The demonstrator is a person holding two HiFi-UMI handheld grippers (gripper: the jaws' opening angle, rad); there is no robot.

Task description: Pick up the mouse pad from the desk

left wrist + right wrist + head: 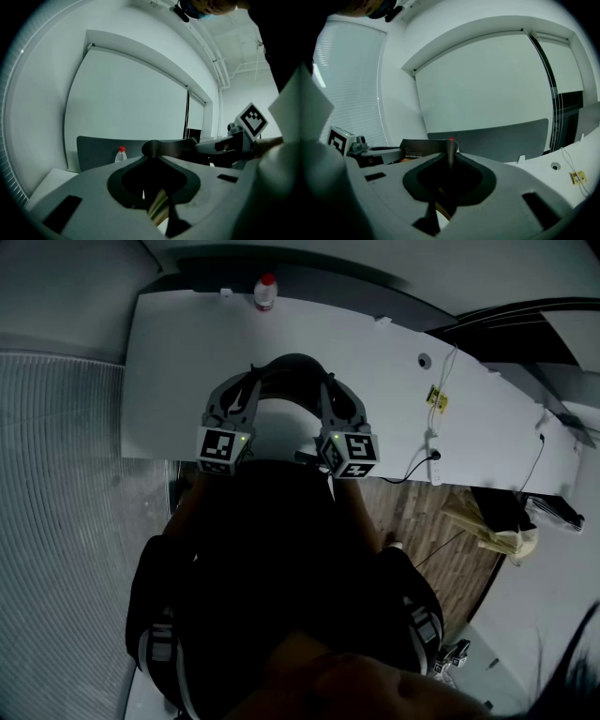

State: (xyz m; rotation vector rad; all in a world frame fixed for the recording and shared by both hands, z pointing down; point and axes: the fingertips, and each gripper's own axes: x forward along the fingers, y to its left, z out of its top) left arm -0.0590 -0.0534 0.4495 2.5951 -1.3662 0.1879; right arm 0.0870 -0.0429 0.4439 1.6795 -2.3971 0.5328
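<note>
I see mostly matt, smooth surfaces
The thin black matt mouse pad (292, 365) looks rubbery; the white desk (178, 371) is smooth, and the clear plastic bottle (266, 292), upper centre, glossy.

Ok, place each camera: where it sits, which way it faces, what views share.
Head view: on the head, steeply down at the desk; torso, left tongs, right tongs.
Left gripper view: on left tongs, facing along them; right tongs' cube at right.
Right gripper view: on right tongs, likewise; left tongs' cube at left.
Shared: the gripped mouse pad, the bottle.
</note>
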